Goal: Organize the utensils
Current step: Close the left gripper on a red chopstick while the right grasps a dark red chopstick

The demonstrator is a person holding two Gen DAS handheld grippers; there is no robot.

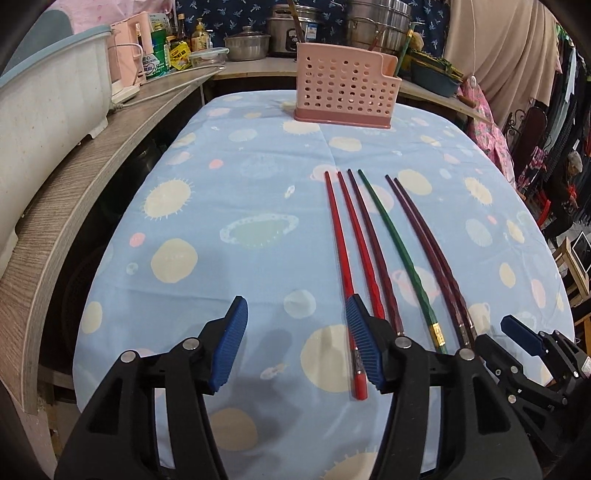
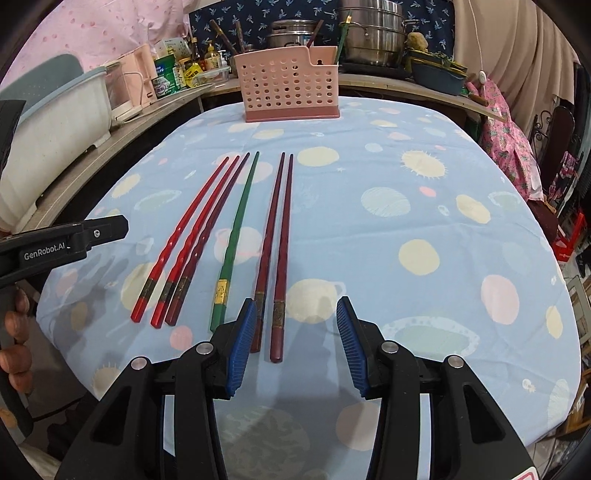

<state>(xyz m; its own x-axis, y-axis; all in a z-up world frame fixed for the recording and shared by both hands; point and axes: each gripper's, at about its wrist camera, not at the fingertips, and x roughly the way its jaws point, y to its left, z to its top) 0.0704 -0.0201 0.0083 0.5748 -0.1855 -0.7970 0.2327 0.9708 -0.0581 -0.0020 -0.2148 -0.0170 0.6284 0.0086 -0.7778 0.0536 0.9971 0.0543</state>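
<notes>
Several chopsticks lie side by side on the blue patterned tablecloth (image 1: pixel 240 184): two red ones (image 1: pixel 338 236) (image 2: pixel 184 225), dark maroon ones (image 1: pixel 424 240) (image 2: pixel 284 229) and one green one (image 1: pixel 395 240) (image 2: pixel 240 210). A pink perforated utensil holder (image 1: pixel 345 86) (image 2: pixel 290 86) stands at the far end, with a few chopsticks in it. My left gripper (image 1: pixel 295 343) is open and empty, its right finger over the red chopsticks' near ends. My right gripper (image 2: pixel 295 343) is open and empty, with the rightmost maroon chopstick's end between its fingers.
A wooden counter (image 1: pixel 74 173) runs along the left with a white tub (image 1: pixel 44 92), a pink appliance and bottles. Metal pots (image 2: pixel 369 33) stand behind the holder. A blue basin (image 2: pixel 439 77) sits at the back right. Clothes hang at the right.
</notes>
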